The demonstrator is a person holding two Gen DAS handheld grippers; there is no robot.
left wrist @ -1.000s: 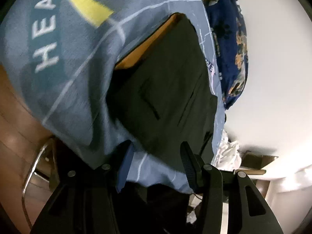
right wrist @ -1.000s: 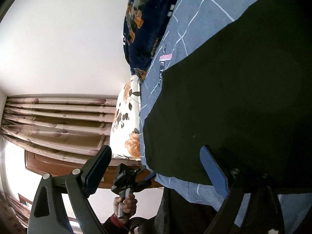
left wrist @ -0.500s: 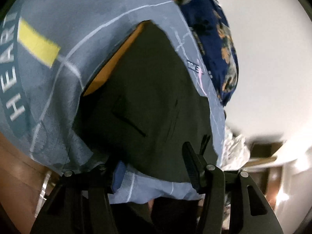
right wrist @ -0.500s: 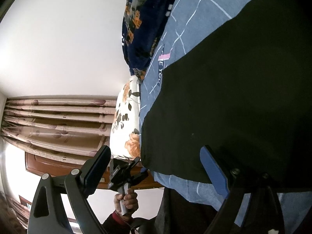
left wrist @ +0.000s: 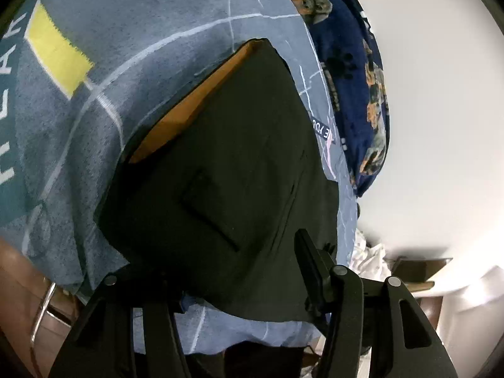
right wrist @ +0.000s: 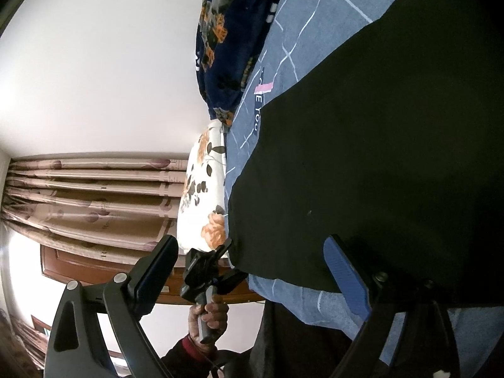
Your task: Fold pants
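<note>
I count one pair of black pants (left wrist: 226, 170) spread flat on the blue-grey bedsheet (left wrist: 151, 31), near edge close to the bed's edge. Two grippers: my left gripper (left wrist: 233, 271) at the pants' near corner, jaws parted, cloth between them, but whether they pinch it I cannot tell. My right gripper (right wrist: 252, 271) is spread wide, holding nothing, its right finger over the hem. One floral pillow (right wrist: 204, 195), one dark blanket (right wrist: 226, 31) beyond.
</note>
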